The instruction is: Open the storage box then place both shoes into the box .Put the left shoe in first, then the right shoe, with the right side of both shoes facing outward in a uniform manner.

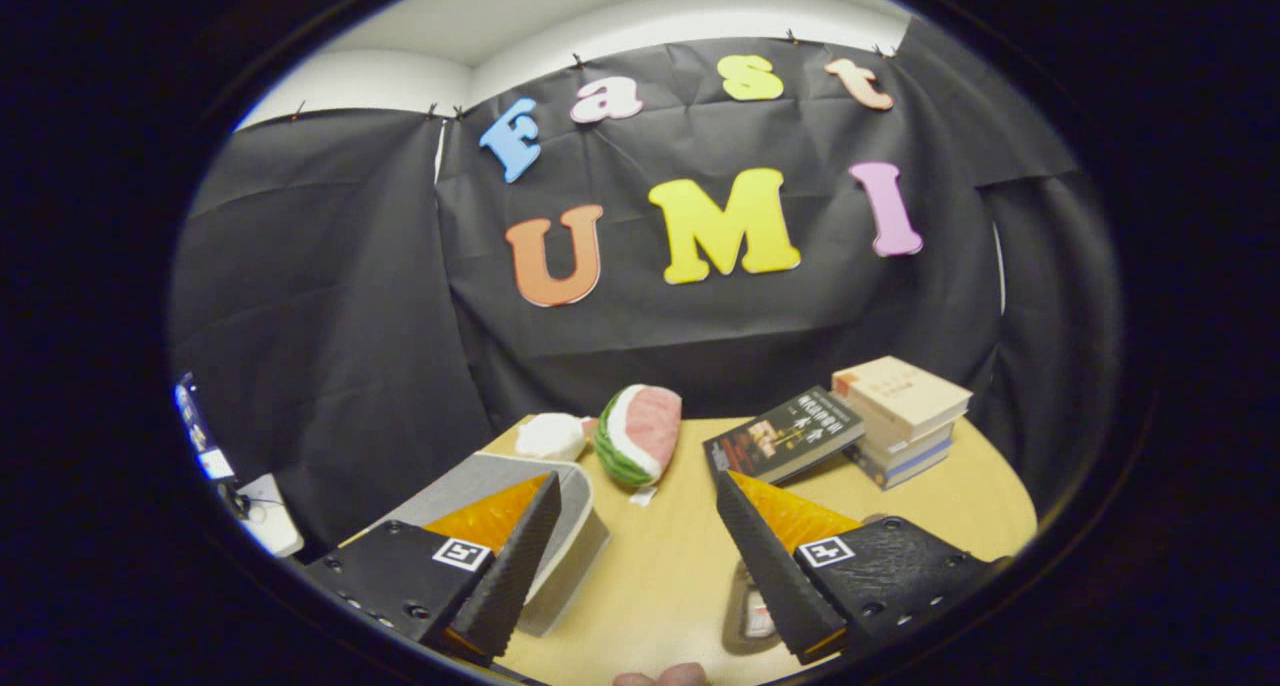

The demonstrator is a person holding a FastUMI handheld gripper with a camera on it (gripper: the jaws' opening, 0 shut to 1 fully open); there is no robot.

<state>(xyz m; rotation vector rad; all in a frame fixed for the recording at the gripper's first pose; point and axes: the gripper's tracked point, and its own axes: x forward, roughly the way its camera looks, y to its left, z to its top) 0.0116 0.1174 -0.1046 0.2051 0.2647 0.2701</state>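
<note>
Gripper [630, 526] agape — storage box [570, 526] beside.

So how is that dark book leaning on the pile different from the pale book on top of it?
The dark book has a black cover and lies tilted, one edge propped on the stack, the other on the table. The pale book has a cream cover, looks thicker and lies flat atop the stack. Both lie closed, beyond the open claw, whose fingers grip nothing.
</note>
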